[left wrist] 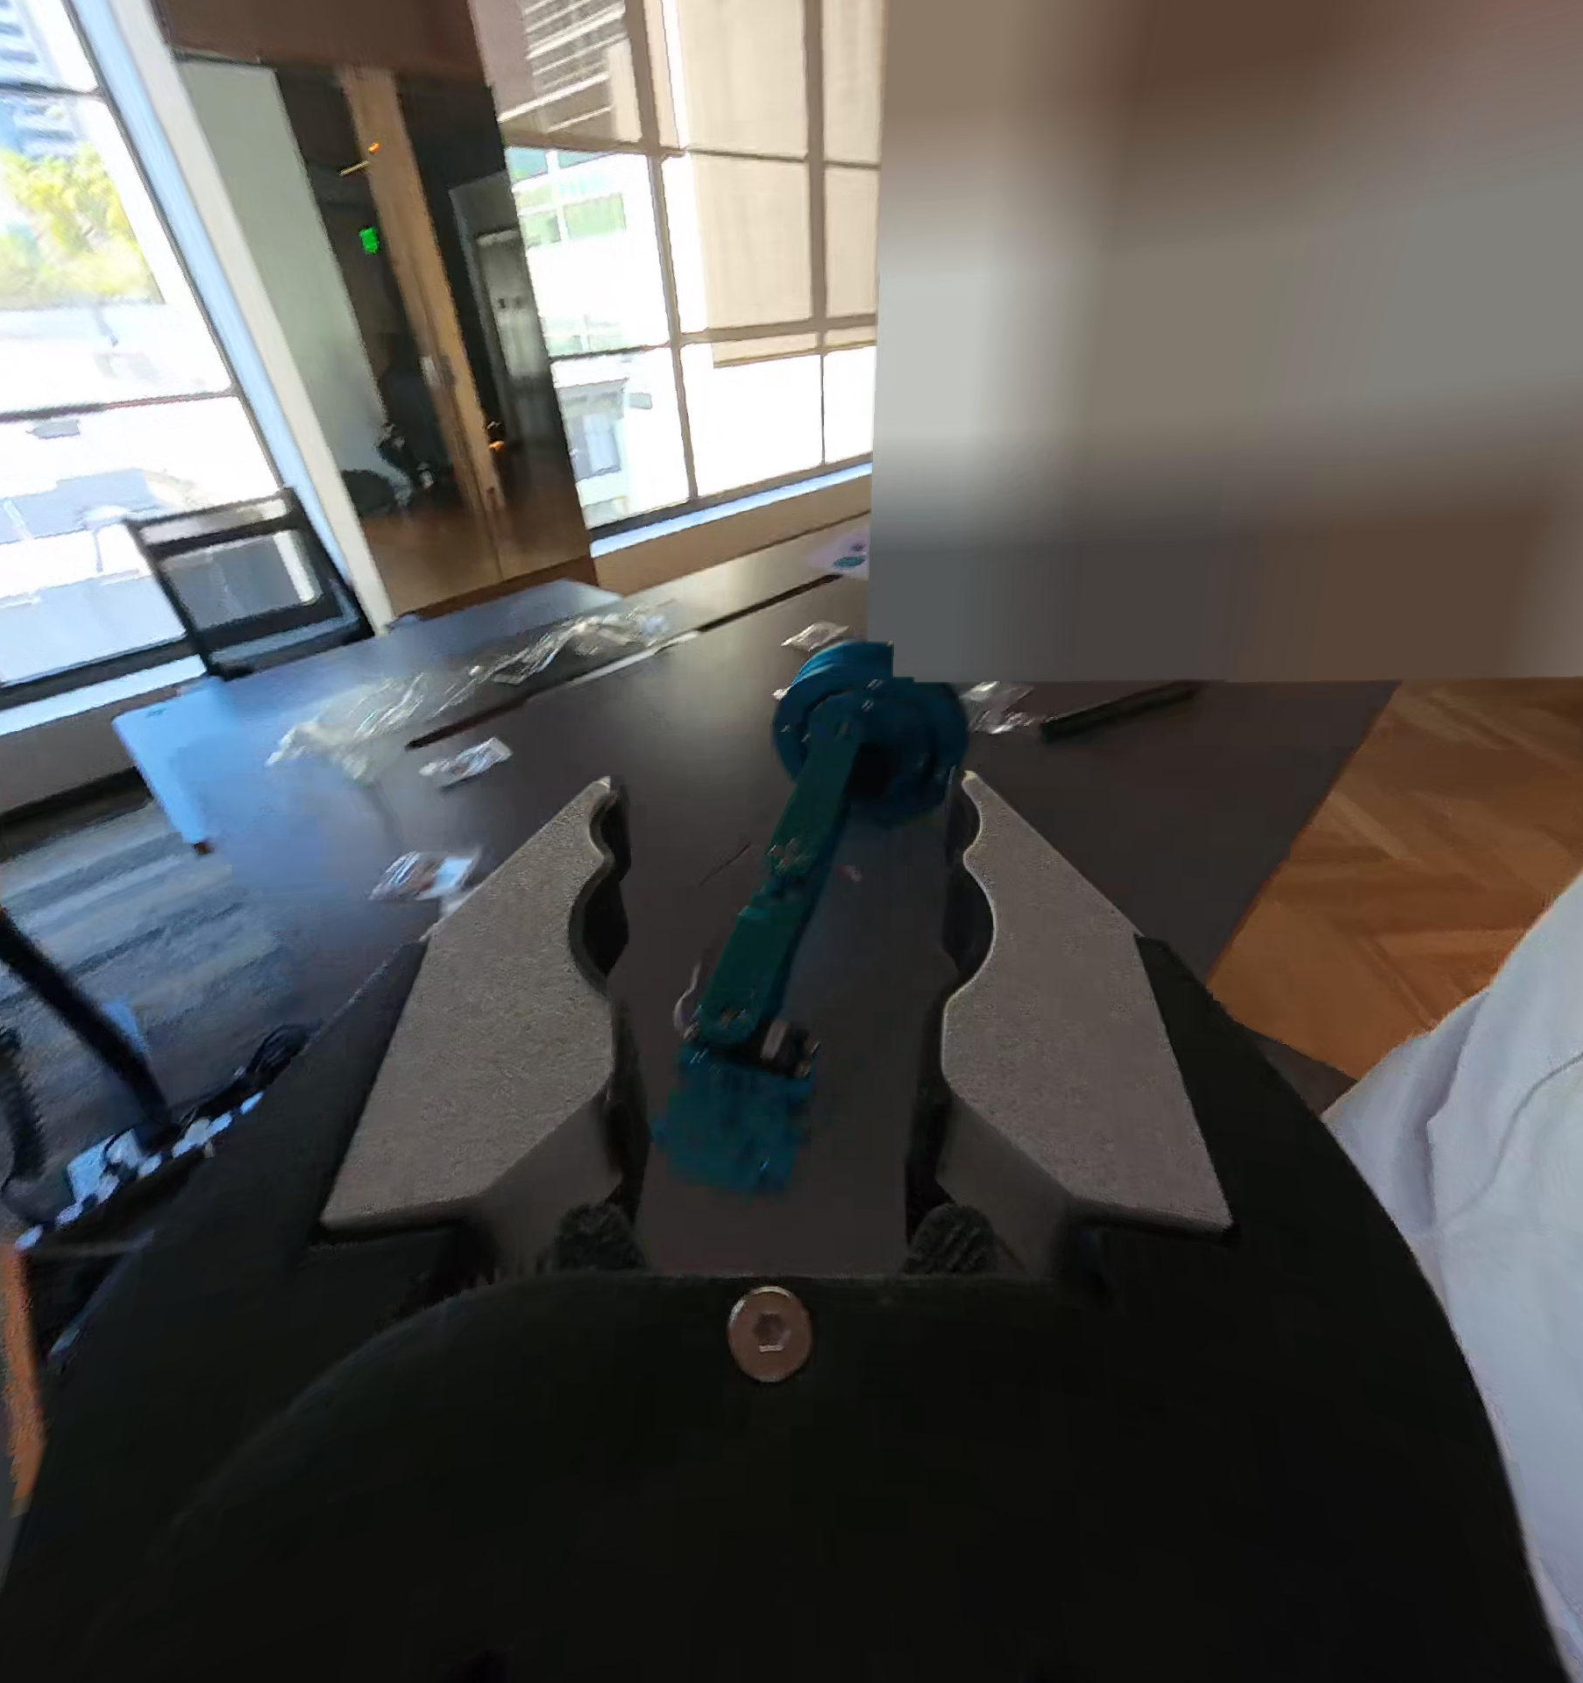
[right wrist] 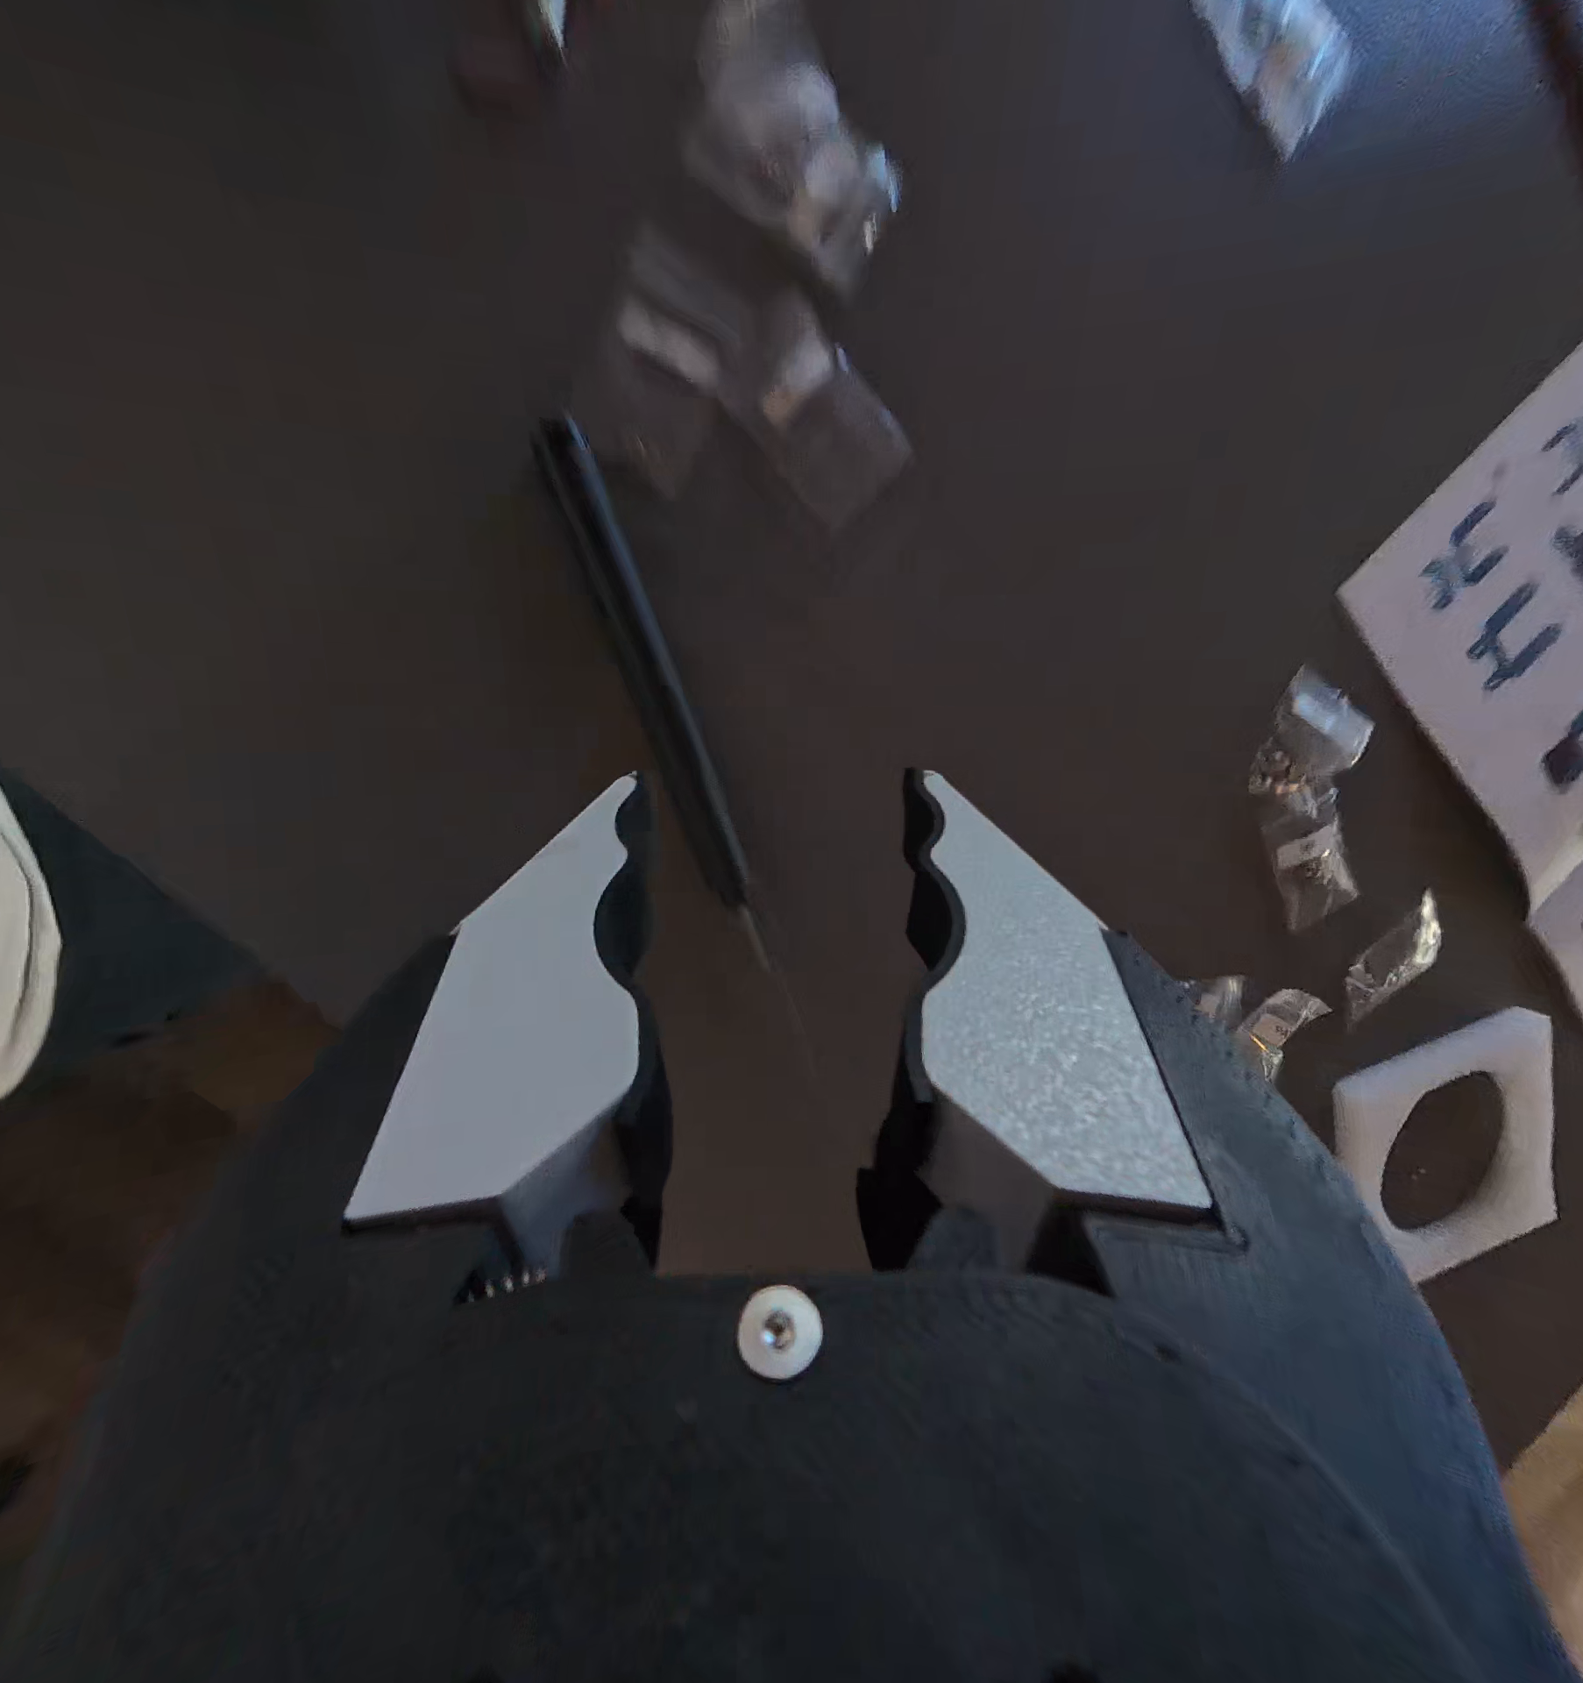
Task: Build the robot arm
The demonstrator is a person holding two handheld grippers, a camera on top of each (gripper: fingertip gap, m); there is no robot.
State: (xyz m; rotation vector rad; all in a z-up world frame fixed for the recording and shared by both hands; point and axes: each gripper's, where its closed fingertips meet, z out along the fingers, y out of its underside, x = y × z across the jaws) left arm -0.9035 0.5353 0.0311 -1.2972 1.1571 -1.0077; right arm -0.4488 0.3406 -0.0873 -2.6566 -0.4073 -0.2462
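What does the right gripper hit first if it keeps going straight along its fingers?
Likely the slim black tool on the dark table. It lies between the open right gripper fingers; height above the table is unclear.

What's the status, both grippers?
Left gripper open, blue arm assembly lying between jaws. Right gripper open over black screwdriver. Small plastic bags nearby.

I seem to be in an office or meeting room, long dark worktop (left wrist: 587,747), tall grid windows (left wrist: 751,300) facing city buildings, roller blinds, wood herringbone floor (left wrist: 1407,838), black chair (left wrist: 232,574), small parts bags (right wrist: 1307,810), printed sheets (right wrist: 1516,583)
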